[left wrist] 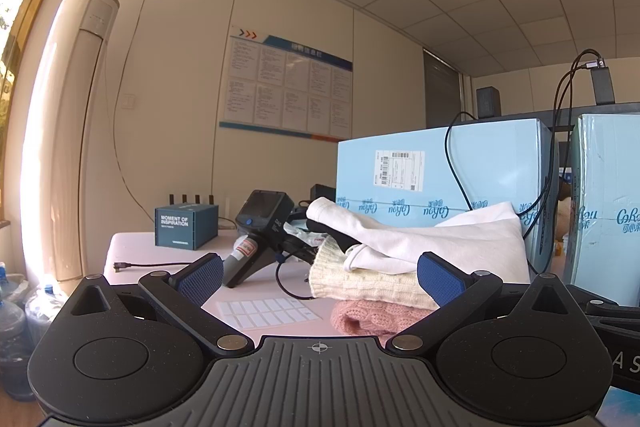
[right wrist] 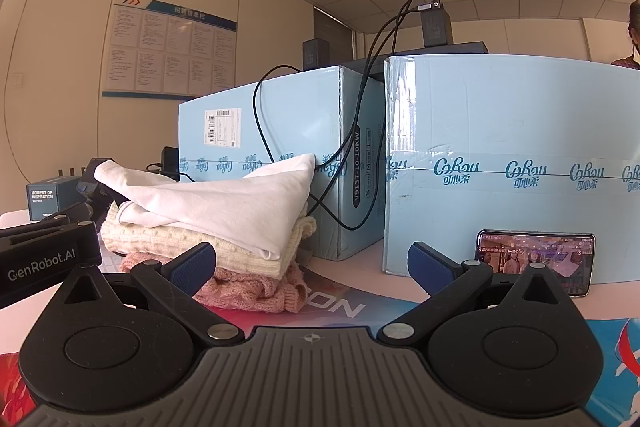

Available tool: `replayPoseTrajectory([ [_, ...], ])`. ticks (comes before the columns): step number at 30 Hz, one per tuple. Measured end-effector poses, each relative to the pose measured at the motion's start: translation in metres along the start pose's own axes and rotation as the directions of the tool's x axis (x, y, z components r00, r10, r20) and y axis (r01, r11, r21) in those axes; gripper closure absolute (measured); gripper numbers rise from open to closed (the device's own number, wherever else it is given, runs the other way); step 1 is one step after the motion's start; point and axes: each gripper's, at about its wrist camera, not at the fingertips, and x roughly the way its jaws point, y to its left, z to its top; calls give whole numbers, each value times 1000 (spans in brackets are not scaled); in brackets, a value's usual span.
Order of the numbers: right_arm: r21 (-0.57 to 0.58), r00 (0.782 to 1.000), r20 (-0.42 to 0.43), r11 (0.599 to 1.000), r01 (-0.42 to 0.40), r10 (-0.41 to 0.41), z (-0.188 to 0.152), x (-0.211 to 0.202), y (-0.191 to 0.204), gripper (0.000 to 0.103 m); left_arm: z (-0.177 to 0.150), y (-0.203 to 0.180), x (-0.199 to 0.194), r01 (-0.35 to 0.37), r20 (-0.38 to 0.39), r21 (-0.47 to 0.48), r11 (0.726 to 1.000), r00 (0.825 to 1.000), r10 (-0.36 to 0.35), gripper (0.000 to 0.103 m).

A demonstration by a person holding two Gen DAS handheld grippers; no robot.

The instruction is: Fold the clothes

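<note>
Both left gripper [left wrist: 319,281] and right gripper [right wrist: 311,267] spread wide and empty before stacked clothes [right wrist: 224,223], beside "CoRou"-taped blue boxes [right wrist: 516,163], "MOMENT OF INSPIRATION" box [left wrist: 186,227].

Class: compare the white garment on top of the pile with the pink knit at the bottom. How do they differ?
The white garment is smooth, thin cloth; the pink knit is thick and cable-textured. The white garment drapes loosely and peaks upward; the pink knit lies pressed flat. Both belong to one stack.
</note>
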Motion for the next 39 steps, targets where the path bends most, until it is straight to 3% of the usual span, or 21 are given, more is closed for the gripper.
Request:
replayPoseTrajectory([
  [1,0,1000,0,1000,0,0,0,0,0,0,0,0,0,0,0,0,1000,1000,0,0],
  [39,0,1000,-1,1000,0,0,0,0,0,0,0,1,-2,6,-5,-1,1000,1000,-6,0],
])
